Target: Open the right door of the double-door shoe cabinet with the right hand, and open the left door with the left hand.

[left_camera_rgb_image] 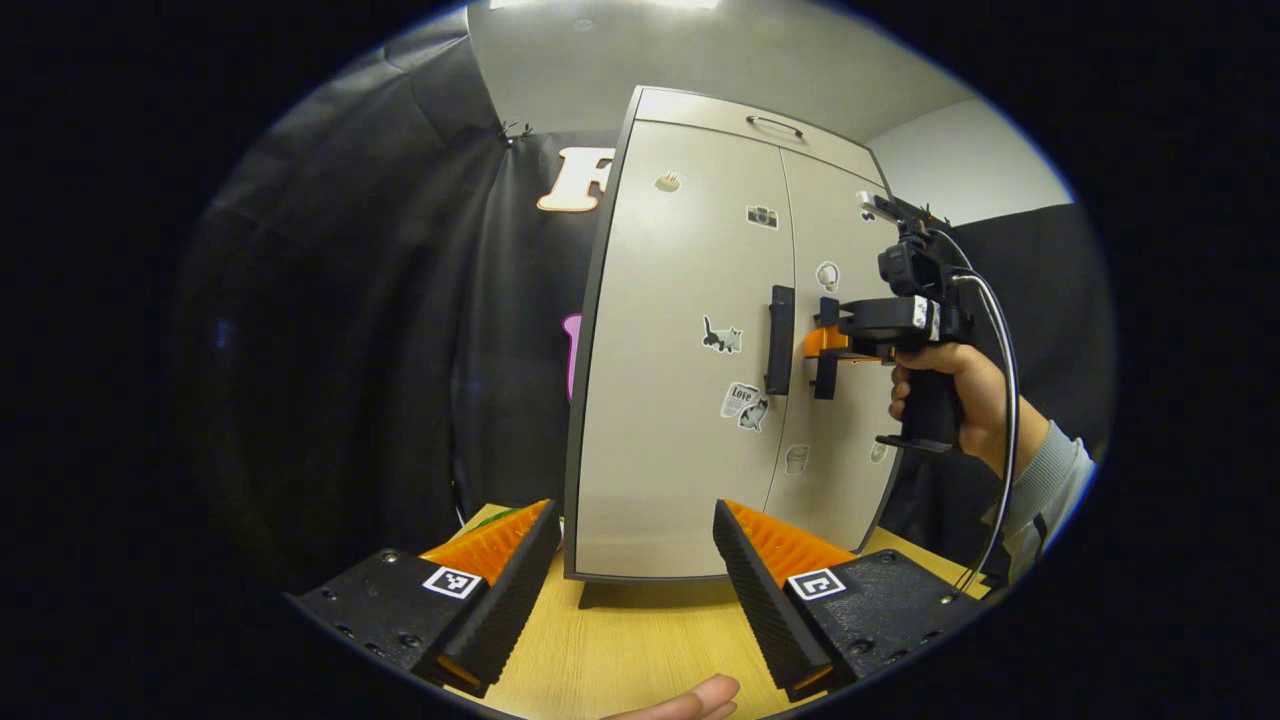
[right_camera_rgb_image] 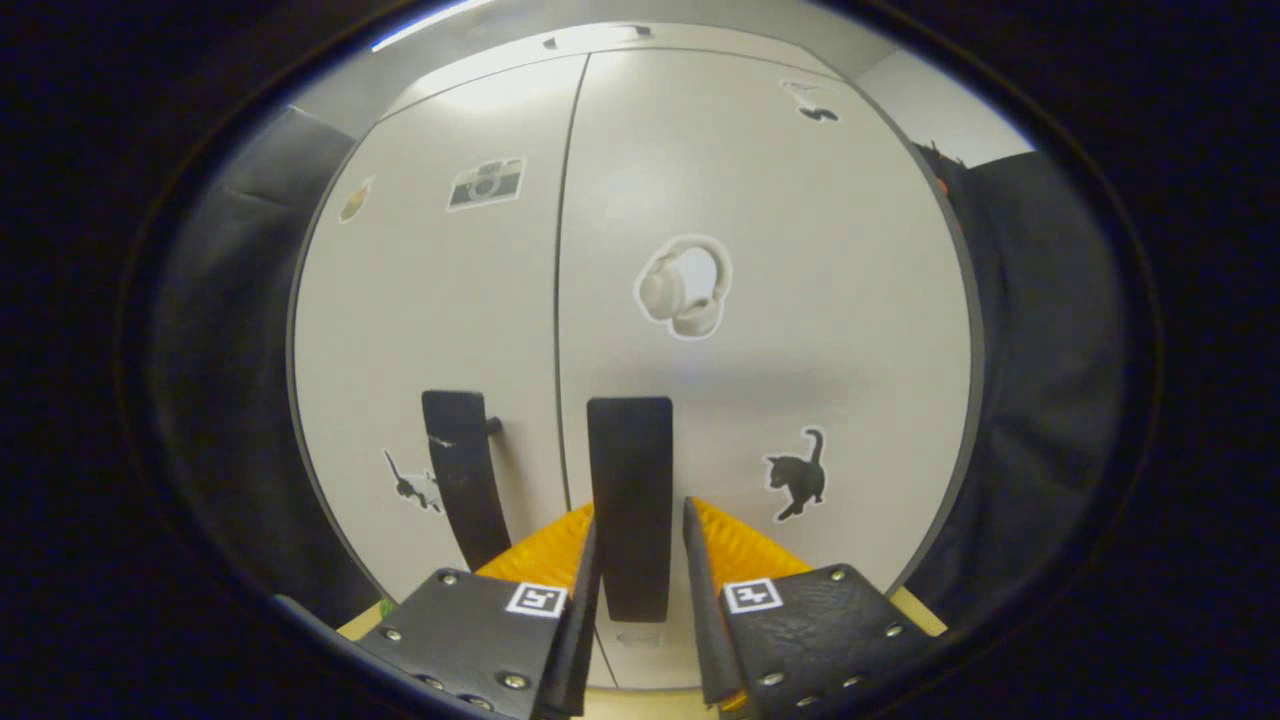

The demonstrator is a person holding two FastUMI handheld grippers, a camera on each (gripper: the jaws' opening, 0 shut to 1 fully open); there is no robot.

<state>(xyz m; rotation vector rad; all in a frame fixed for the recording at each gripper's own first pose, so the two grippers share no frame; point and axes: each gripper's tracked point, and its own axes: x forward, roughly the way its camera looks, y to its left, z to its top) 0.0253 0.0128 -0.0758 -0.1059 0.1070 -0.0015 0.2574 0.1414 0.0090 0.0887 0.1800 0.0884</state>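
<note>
The shoe cabinet (left_camera_rgb_image: 690, 400) stands on a wooden table with both doors closed. In the right gripper view the right door's handle (right_camera_rgb_image: 630, 480), a dark upright bar, sits between the fingers of my right gripper (right_camera_rgb_image: 640, 515). The jaws are narrowed around it: the left finger touches the bar, and a thin slit shows beside the right finger. The left door's handle (right_camera_rgb_image: 462, 470) is just to the left. In the left gripper view my left gripper (left_camera_rgb_image: 635, 525) is open low in front of the left door (left_camera_rgb_image: 680, 330), well short of its handle (left_camera_rgb_image: 779, 338). The right gripper (left_camera_rgb_image: 825, 350) is at the right door's handle.
Small stickers dot both doors. A person's hand (left_camera_rgb_image: 950, 395) and grey sleeve hold the right gripper, with a cable hanging from it. The wooden table top (left_camera_rgb_image: 620, 640) runs under the cabinet. Black cloth hangs on both sides. A fingertip (left_camera_rgb_image: 690, 700) shows at the bottom edge.
</note>
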